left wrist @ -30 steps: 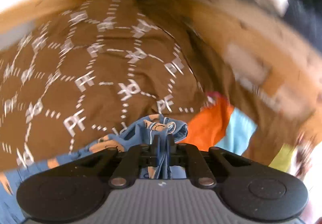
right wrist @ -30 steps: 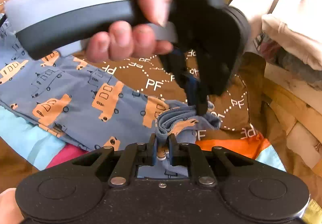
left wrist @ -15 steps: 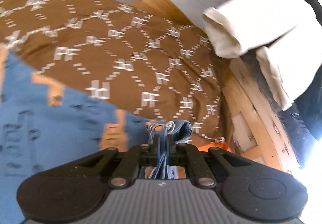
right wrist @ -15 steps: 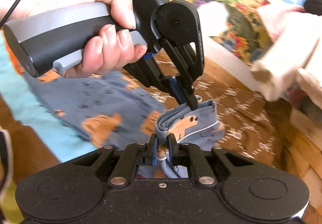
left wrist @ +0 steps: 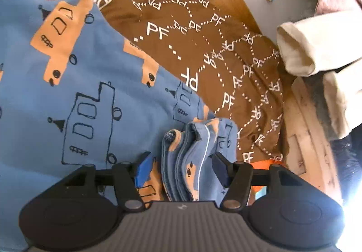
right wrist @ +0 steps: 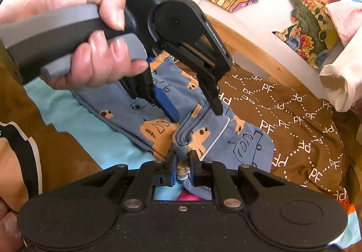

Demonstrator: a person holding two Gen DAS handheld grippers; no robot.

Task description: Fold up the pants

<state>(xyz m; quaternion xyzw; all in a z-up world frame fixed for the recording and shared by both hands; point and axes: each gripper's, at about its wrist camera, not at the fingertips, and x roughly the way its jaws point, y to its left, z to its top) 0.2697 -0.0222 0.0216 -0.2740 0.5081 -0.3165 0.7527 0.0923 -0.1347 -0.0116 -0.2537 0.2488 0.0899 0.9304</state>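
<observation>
The pants [right wrist: 158,125] lie on the brown blanket [right wrist: 305,120], doubled over so their stacked edges bunch at 1 end. The left gripper [left wrist: 181,168] stands apart on either side of that bunch, touching nothing, while the right gripper [right wrist: 182,159] is clamped on it. Judging by this, 1 fold is laid and further folding and smoothing remain.

The left gripper [left wrist: 181,167] is wide open around a bunched edge of the blue pants [left wrist: 74,84]. The pants lie on a brown blanket [left wrist: 203,32].
</observation>
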